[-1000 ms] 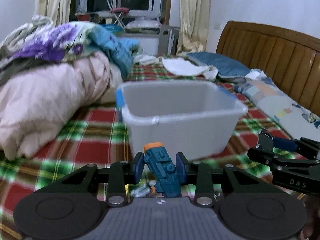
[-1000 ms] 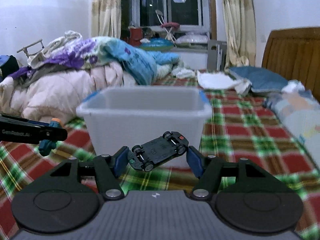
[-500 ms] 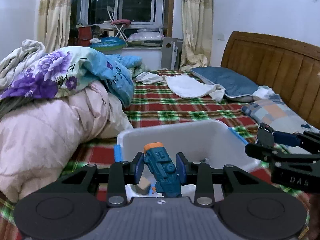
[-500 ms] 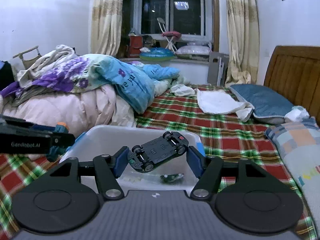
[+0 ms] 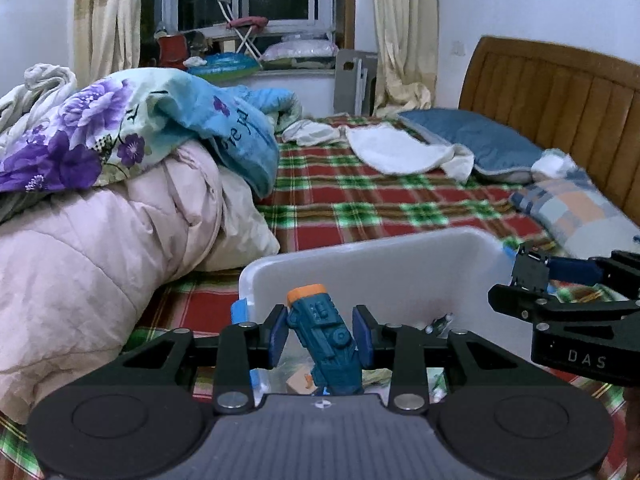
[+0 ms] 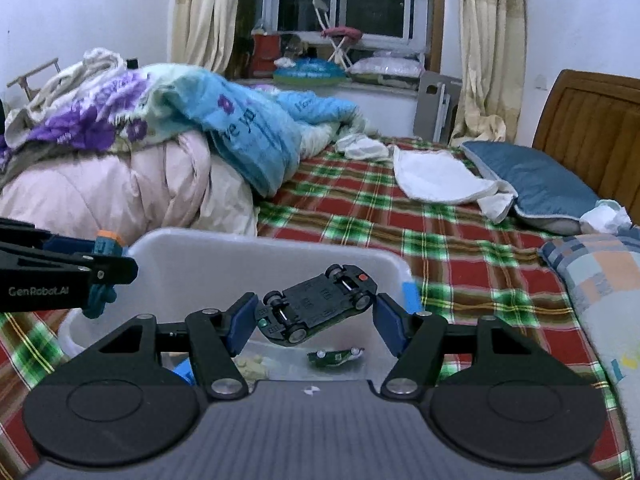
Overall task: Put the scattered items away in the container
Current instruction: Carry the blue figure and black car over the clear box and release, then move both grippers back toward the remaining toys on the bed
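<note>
My left gripper (image 5: 320, 336) is shut on a blue toy with an orange tip (image 5: 324, 336) and holds it over the near left part of the white plastic bin (image 5: 372, 264). My right gripper (image 6: 316, 320) is shut on a black toy car (image 6: 316, 306), tilted with its underside showing, over the bin (image 6: 224, 256). A small green toy car (image 6: 336, 357) and several other small items lie on the bin's floor. Each gripper shows at the edge of the other's view.
The bin stands on a red and green plaid bedspread (image 6: 400, 216). A pile of pink and floral quilts (image 5: 100, 208) lies to the left. Pillows (image 5: 476, 144) and a wooden headboard (image 5: 560, 80) are to the right. A white cloth (image 6: 436, 176) lies beyond the bin.
Both grippers have risen and moved forward from in front of the bin's wall to above its opening, each still holding its toy. The bin's inside has come into view.
</note>
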The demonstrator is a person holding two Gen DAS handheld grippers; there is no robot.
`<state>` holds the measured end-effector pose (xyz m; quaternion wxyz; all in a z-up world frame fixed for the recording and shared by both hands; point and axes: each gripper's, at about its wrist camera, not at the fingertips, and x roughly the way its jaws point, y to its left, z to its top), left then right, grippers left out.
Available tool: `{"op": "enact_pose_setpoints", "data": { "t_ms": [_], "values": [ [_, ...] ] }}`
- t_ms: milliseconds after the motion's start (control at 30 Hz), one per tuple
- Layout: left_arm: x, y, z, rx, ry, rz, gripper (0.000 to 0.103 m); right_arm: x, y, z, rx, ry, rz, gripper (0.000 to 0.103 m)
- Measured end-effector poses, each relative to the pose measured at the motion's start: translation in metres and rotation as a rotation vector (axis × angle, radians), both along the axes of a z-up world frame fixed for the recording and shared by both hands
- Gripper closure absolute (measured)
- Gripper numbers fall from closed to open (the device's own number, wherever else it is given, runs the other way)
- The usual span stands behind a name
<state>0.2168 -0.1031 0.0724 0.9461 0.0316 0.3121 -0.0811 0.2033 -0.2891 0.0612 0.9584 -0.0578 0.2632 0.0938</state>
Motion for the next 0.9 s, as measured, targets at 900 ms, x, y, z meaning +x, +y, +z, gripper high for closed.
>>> {"op": "enact_pose_setpoints", "data": {
  "t_ms": [900],
  "values": [
    [-0.113, 0.060, -0.044, 0.001, -0.043, -0.029, 0.031, -0.129, 0.004, -0.041, 0.047, 0.002, 0.049, 0.005]
  ]
}}
